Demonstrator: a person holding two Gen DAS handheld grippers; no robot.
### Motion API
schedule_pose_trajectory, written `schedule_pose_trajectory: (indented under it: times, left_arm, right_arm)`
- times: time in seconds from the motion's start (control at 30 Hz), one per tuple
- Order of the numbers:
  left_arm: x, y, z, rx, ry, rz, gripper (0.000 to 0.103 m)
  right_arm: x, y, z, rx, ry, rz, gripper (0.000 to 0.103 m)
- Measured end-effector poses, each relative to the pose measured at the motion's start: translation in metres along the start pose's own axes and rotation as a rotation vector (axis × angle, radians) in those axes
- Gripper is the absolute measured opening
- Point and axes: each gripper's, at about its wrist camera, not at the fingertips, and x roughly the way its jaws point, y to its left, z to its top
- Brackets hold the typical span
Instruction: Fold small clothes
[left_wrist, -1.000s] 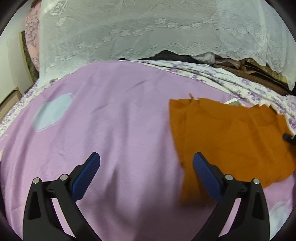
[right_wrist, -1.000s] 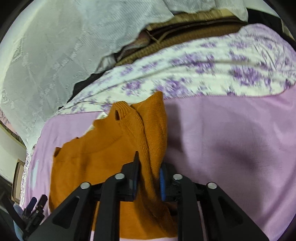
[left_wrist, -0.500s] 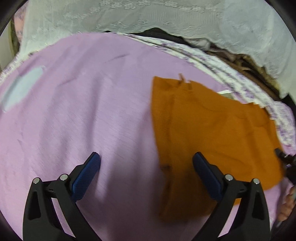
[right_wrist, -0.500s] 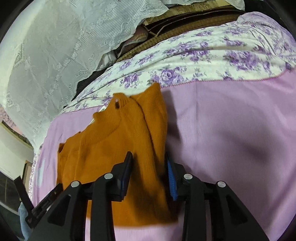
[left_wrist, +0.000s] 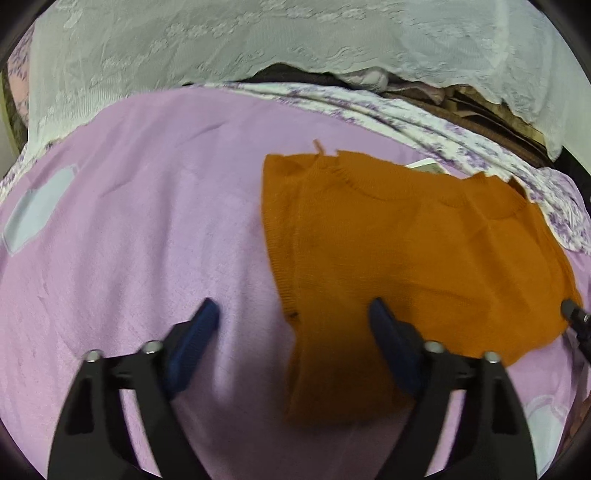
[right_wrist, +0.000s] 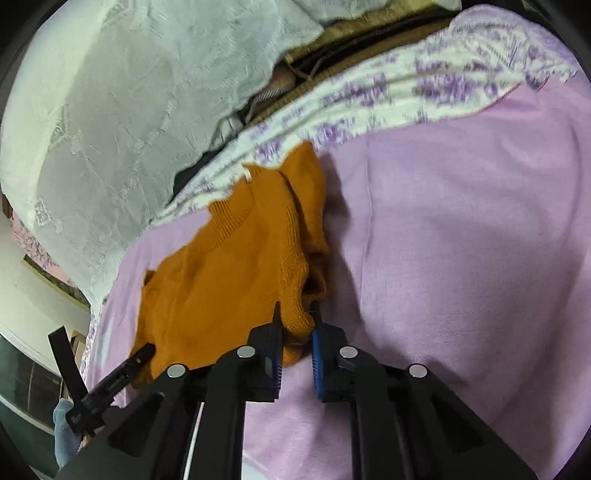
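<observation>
Re-closed since half a second ago, the right gripper (right_wrist: 295, 332) is clamped on the orange knitted sweater (left_wrist: 406, 251), spread largely unfolded on the pink blanket (left_wrist: 147, 221), while the left gripper (left_wrist: 291, 325) is held open at its side edge.
</observation>
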Motion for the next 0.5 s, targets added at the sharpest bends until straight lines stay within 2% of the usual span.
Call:
schedule_pose_trajectory:
  times: [0.07,0.13,0.2,0.3,0.33,0.4,0.5]
  left_arm:
    - [-0.005,-0.005,-0.001,0.022,-0.023,0.028,0.074]
    - [-0.015,-0.007,-0.001,0.018,-0.049,0.048,0.073]
    - [-0.035,-0.009,0.003,0.001,-0.105,0.029,0.073]
    - [-0.056,-0.026,0.011,0.011,-0.161,-0.022,0.082]
    - [-0.057,-0.035,0.014,0.028,-0.165,-0.039,0.086]
    - [-0.05,-0.056,0.019,0.062,-0.148,-0.046,0.086]
    - [-0.022,-0.075,0.029,0.048,-0.078,-0.07,0.086]
  right_arm:
    - [0.001,0.004,0.001,-0.026,0.007,0.003,0.014]
    - [0.008,-0.001,0.0,-0.006,0.032,-0.013,0.02]
    - [0.013,-0.009,0.0,0.033,0.054,0.003,0.029]
    - [0.016,-0.012,0.003,0.057,0.053,0.026,0.034]
    - [0.018,-0.011,0.004,0.056,0.049,0.023,0.034]
    - [0.023,-0.009,0.007,0.057,0.041,0.018,0.036]
    - [0.03,-0.01,0.017,0.099,0.034,0.04,0.037]
